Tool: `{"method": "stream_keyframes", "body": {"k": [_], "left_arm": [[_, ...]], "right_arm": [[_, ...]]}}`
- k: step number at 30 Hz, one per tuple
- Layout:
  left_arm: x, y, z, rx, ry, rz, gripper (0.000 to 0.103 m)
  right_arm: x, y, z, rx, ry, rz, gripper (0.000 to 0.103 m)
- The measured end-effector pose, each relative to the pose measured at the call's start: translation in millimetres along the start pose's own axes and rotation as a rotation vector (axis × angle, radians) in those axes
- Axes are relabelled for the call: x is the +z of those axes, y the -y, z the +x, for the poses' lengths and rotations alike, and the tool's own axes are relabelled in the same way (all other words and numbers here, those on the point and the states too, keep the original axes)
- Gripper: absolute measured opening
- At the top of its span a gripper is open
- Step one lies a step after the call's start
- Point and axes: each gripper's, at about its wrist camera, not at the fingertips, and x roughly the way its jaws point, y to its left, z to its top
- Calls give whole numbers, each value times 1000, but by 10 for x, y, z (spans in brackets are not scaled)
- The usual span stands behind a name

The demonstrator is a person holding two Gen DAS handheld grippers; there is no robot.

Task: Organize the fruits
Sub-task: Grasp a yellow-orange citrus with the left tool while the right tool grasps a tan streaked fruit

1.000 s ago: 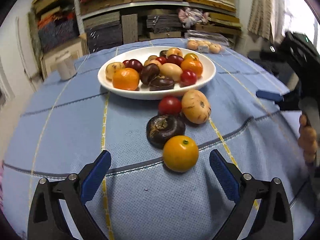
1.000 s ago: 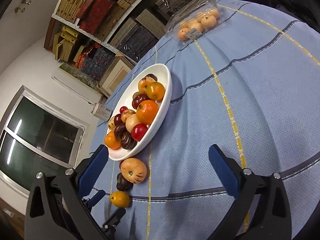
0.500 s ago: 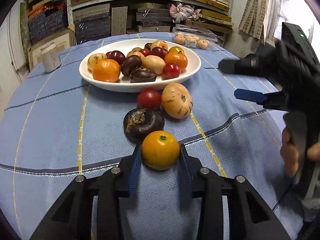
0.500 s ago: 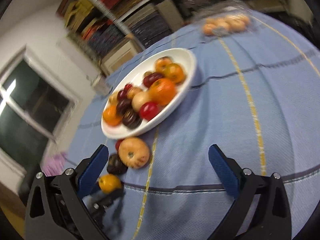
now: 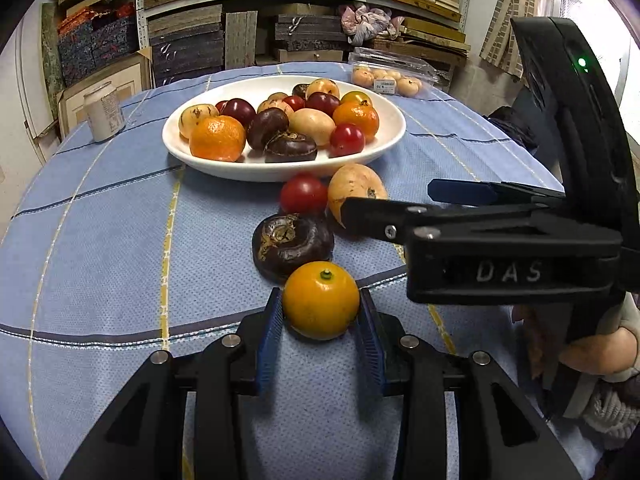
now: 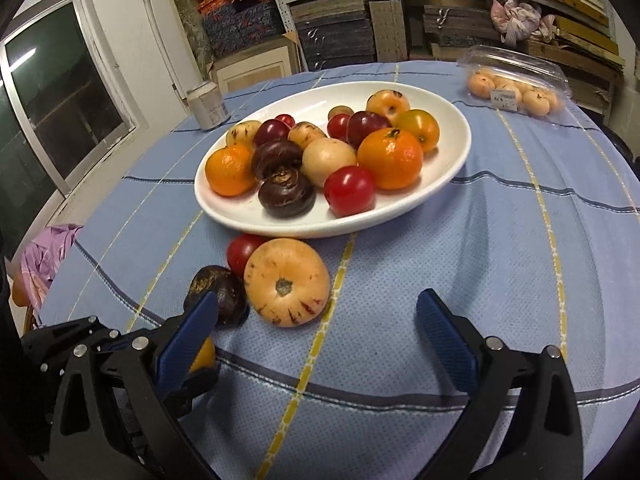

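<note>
My left gripper [image 5: 320, 312] is shut on a small yellow-orange fruit [image 5: 321, 306] that rests on the blue tablecloth. Just beyond it lie a dark brown fruit [image 5: 292, 244], a red tomato [image 5: 303, 194] and a pale orange fruit [image 5: 356, 192]. A white oval plate [image 5: 256, 170] behind them holds several mixed fruits. My right gripper [image 6: 316, 320] is open and empty, pointing at the pale orange fruit [image 6: 286, 282] from close by. It also shows in the left wrist view [image 5: 400, 210], reaching in from the right. The held fruit is mostly hidden in the right wrist view [image 6: 204, 354].
A white can [image 5: 105, 111] stands at the far left of the table. A clear plastic box of pale fruits [image 5: 386, 80] sits at the far right. Shelves with stacked boxes line the wall behind. A purple cloth [image 6: 40, 256] lies off the table's left edge.
My left gripper closed on the yellow-orange fruit. My right gripper swung in from the right, levelled out and came close to the pale orange fruit, staying open.
</note>
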Motion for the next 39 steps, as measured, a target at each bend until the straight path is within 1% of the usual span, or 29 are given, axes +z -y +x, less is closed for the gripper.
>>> {"method": "stream_keyframes", "body": {"k": [2, 4, 6, 8, 14, 16, 17, 18, 19, 21, 31, 32, 33, 34, 36, 39], "left_arm": [[-5, -1, 4, 2, -3, -2, 38], [-13, 0, 29, 0, -17, 0, 38], [-16, 11, 28, 5, -16, 5, 38], [-15, 9, 30, 5, -16, 5, 38], [-15, 17, 28, 17, -14, 16, 38], [-12, 23, 33, 23, -15, 20, 38], [-10, 25, 34, 25, -15, 22, 38], [-8, 27, 34, 30, -15, 25, 38], [-8, 38, 36, 33, -14, 27, 38], [-8, 49, 40, 38, -14, 31, 38], [-6, 48, 49, 48, -16, 34, 38], [-8, 51, 51, 50, -16, 35, 38], [-8, 56, 51, 52, -16, 37, 38], [-11, 62, 48, 55, -16, 40, 38], [-13, 61, 47, 57, -15, 41, 38], [-12, 71, 45, 61, -12, 44, 38]], "right_arm": [[9, -6, 31, 3, -9, 2, 97], [15, -19, 51, 6, -16, -3, 93], [23, -39, 79, 8, -31, -13, 84], [27, -38, 97, 8, -40, -13, 82], [27, -21, 80, 19, -36, -1, 82], [29, -9, 71, 19, -32, 5, 77], [31, -3, 70, 26, -32, 7, 70], [32, -3, 74, 30, -33, 6, 67], [32, -6, 74, 30, -34, 4, 67], [30, -19, 74, 35, -36, -4, 63], [19, -25, 74, 38, -35, -1, 63], [18, -22, 74, 38, -34, -1, 61], [17, -26, 70, 47, -33, -3, 56], [12, -40, 74, 59, -37, -7, 52], [-2, -88, 83, 59, -46, -28, 44], [-2, -95, 79, 60, -45, -27, 43]]}}
